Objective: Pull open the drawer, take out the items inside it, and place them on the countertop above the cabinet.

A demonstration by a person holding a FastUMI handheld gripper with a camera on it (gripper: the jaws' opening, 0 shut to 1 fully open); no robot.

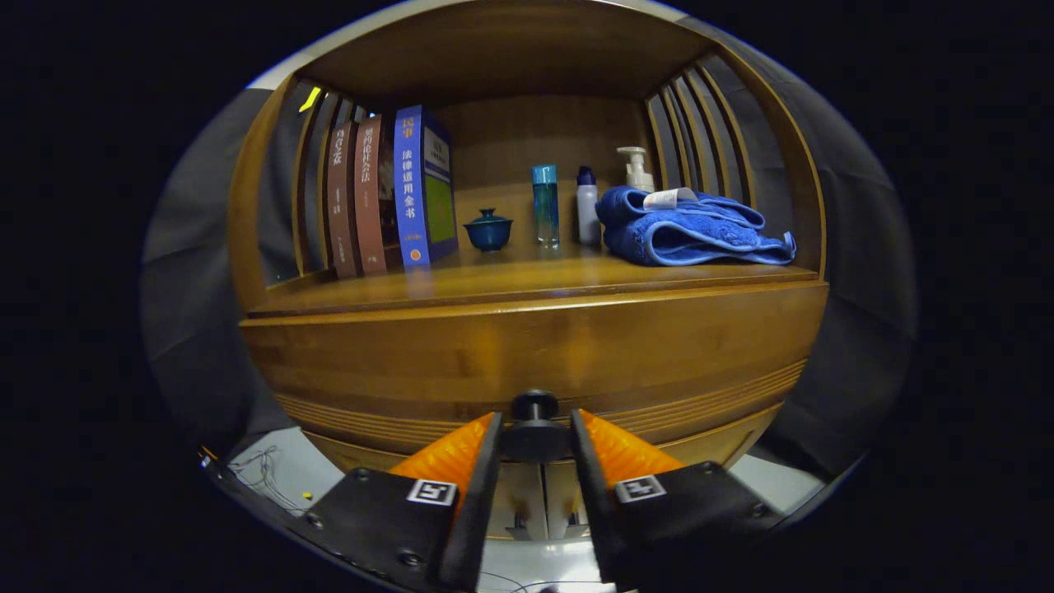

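Tongs: gripper sits low against the cabinet front, its two fingers pressed in on either side of the dark round knob, pinching it between them.
Cabinet: wooden, with slatted side walls and an open shelf space under a wooden top; it stands in front of the dark booth wall.
Drawer: wide wooden front just below the shelf, with grooved lines along its lower part; it looks closed, flush with the cabinet, so its contents are hidden.
Countertop: polished wooden surface directly above the drawer front, bare along its near edge.
Towel: blue, folded, lying on the countertop beyond and to the right of the fingers, with a small white tag on top.
Books: several standing upright at the far left of the countertop, two brownish spines and one thick blue one nearest the middle.
Pump bottle: pale, standing behind the towel.
Blue bottle: clear, tall, upright near the middle of the countertop.
White bottle: dark cap, just beside the blue bottle and touching the towel's left edge or nearly so.
Lidded cup: small, dark blue, between the books and the blue bottle.
Knob: dark, round, on the drawer front at its lower middle.
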